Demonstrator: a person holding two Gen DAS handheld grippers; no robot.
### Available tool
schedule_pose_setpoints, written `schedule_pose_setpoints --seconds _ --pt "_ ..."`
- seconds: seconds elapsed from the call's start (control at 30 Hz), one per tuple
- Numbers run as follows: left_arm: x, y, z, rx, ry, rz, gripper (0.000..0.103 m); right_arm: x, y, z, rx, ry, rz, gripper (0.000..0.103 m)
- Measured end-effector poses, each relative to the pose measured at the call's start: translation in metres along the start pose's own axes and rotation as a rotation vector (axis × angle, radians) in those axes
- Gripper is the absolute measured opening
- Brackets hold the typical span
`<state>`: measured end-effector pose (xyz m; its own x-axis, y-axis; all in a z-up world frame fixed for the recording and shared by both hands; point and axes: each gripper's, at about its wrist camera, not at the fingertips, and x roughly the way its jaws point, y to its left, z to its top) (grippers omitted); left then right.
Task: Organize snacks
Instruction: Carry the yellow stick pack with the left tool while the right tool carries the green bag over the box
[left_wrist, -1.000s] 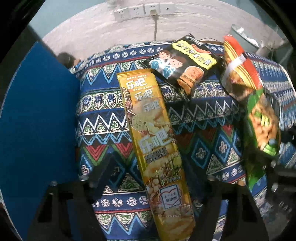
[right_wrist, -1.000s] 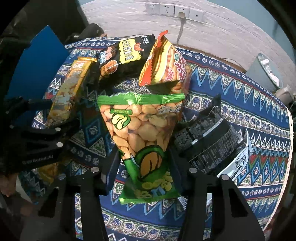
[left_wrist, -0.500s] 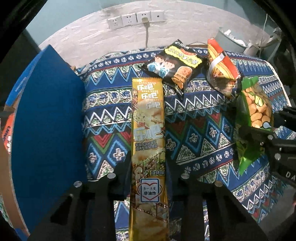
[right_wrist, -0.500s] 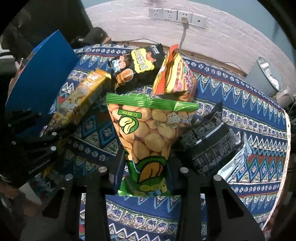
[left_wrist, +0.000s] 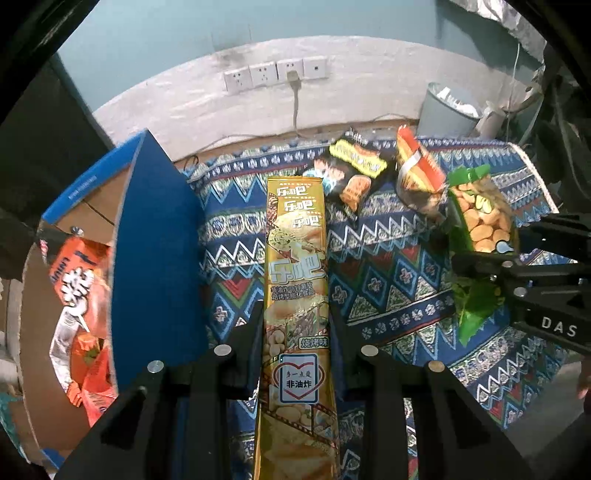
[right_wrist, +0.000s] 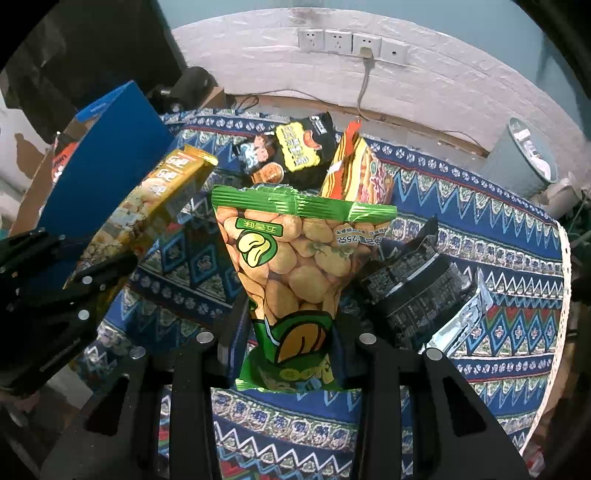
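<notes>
While left gripper (left_wrist: 295, 332) pinches gold packet (left_wrist: 297, 258), right gripper (right_wrist: 291, 332) clamps green bag (right_wrist: 295, 258)

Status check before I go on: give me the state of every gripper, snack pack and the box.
left gripper: shut on gold cracker pack, lifted
right gripper: shut on green bean bag, lifted
black snack bag: lying on cloth
red-orange bag: on cloth
black foil pack: lying on cloth
blue box: open, orange pack inside
</notes>
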<state>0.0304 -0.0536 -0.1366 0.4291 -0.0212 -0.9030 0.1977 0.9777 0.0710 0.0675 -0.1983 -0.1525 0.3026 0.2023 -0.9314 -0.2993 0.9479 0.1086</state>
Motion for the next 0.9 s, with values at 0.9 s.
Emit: schedule_pose_setpoints --seconds 0.9 --pt "-0.085 0.031 0.009 -0.043 -0.15 -0.028 0.031 -0.08 0.042 0.023 -0.016 -0.139 0.08 0.036"
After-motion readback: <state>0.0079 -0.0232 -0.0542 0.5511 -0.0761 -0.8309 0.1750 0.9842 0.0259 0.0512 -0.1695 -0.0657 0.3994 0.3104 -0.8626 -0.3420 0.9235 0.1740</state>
